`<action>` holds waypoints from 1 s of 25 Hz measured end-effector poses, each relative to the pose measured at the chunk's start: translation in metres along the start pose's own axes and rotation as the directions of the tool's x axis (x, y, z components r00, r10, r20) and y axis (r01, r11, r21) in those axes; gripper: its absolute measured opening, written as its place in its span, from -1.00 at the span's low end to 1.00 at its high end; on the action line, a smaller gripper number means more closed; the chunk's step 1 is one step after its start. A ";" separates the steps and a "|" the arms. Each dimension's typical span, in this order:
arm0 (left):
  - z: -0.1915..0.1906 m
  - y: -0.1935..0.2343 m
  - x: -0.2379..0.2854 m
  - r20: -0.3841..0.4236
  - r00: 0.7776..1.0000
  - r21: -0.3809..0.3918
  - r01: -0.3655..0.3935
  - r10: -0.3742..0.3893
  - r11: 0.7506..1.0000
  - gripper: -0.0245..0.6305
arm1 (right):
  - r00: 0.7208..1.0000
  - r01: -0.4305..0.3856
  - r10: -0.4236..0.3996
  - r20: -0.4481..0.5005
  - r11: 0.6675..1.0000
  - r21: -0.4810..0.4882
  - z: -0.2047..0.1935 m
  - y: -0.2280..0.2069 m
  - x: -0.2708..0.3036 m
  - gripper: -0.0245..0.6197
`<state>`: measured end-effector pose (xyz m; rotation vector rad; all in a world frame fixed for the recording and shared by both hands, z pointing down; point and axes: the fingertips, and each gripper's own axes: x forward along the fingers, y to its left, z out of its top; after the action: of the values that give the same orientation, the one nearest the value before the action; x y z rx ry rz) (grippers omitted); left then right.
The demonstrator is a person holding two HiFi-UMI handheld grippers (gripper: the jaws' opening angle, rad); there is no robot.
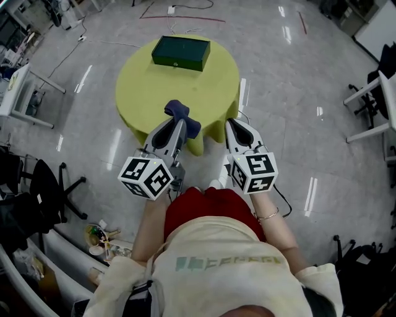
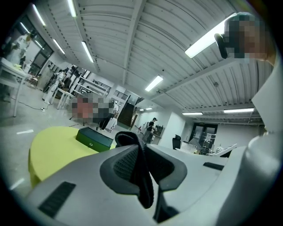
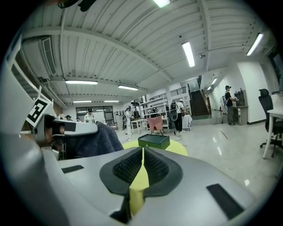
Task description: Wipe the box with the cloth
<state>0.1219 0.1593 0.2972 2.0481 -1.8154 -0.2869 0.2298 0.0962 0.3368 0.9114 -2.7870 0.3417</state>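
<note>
A dark green box [image 1: 181, 52] lies at the far side of a round table with a yellow-green cover [image 1: 148, 86]; it also shows as the box [image 2: 93, 138] and the box [image 3: 153, 141]. My left gripper [image 1: 180, 122] is shut on a dark blue cloth [image 1: 183, 115], held at the table's near edge, well short of the box. The cloth [image 2: 141, 172] hangs between its pads, and the cloth [image 3: 95, 140] shows in the right gripper view. My right gripper [image 1: 230, 127] is shut with nothing in it, beside the table's near right edge.
The table stands on a shiny grey floor. A white desk [image 1: 15, 93] and black chairs [image 1: 43, 186] are at the left, another desk and chair [image 1: 377, 99] at the right. Cables [image 1: 179, 12] lie beyond the table. Shelves and people stand far off.
</note>
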 end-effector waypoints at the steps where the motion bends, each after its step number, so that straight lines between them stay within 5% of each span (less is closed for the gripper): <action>1: 0.002 0.001 -0.001 0.007 1.000 0.004 -0.012 0.012 1.000 -0.75 | 1.000 -0.011 0.011 0.002 1.000 0.002 0.000 0.000 0.000 -0.80; 11: 0.021 0.019 -0.004 0.048 0.996 0.020 -0.076 0.075 0.997 -0.75 | 0.998 -0.037 0.036 0.045 0.999 0.009 0.014 -0.006 0.010 -0.80; 25: 0.048 0.070 0.037 0.026 0.999 0.036 -0.028 0.027 0.999 -0.75 | 0.998 0.028 -0.030 0.054 0.999 0.039 0.029 -0.017 0.068 -0.80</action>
<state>0.0448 0.1097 0.2861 2.0511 -1.8758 -0.2756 0.1829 0.0374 0.3288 0.9836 -2.8227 0.3718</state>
